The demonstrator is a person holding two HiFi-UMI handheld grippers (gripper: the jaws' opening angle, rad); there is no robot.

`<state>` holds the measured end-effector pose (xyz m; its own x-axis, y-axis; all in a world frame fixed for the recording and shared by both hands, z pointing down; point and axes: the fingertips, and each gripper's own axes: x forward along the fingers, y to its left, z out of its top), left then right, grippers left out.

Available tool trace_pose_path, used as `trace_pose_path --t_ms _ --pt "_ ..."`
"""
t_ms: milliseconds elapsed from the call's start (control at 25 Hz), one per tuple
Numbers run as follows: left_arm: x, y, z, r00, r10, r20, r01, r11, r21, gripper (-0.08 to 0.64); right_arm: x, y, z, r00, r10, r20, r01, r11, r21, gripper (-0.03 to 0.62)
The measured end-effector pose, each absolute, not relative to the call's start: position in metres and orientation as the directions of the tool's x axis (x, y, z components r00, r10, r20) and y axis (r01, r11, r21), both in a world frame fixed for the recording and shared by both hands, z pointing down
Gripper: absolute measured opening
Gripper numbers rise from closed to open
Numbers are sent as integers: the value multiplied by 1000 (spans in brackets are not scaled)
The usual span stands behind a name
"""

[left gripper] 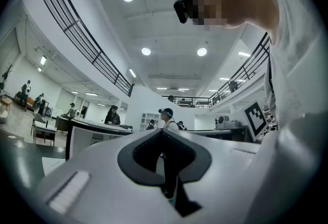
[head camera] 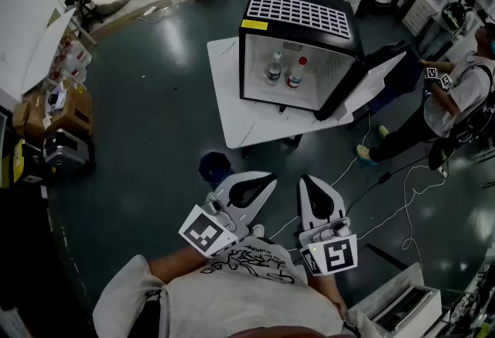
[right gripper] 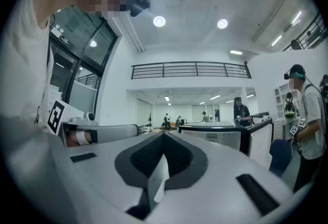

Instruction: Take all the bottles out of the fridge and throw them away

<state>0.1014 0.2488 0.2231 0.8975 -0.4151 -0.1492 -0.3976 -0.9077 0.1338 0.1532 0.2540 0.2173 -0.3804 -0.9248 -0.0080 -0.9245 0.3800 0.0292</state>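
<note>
A black mini fridge (head camera: 303, 19) stands on a white table (head camera: 232, 108), its door (head camera: 370, 80) swung open to the right. Inside stand two bottles: a clear one (head camera: 274, 67) on the left and a red-capped one (head camera: 296, 72) beside it. Both grippers are held close to the person's chest, well short of the table. The left gripper (head camera: 267, 179) is shut with nothing in it, and its tips meet in the left gripper view (left gripper: 163, 134). The right gripper (head camera: 308, 181) is shut and empty too, its jaws closed in the right gripper view (right gripper: 164, 136).
A dark blue round bin (head camera: 214, 168) sits on the floor by the table's near edge. White cables (head camera: 402, 209) trail over the dark floor at the right. A person (head camera: 452, 100) stands right of the fridge door. Cardboard boxes (head camera: 58, 116) line the left side.
</note>
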Motion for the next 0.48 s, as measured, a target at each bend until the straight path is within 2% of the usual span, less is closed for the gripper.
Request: trace_pose_path --t_ms 480 --pt "131 254 218 887 -416 -199 -408 -909 79 3 180 262 218 -389 -921 -29 -921 389 -2 8"
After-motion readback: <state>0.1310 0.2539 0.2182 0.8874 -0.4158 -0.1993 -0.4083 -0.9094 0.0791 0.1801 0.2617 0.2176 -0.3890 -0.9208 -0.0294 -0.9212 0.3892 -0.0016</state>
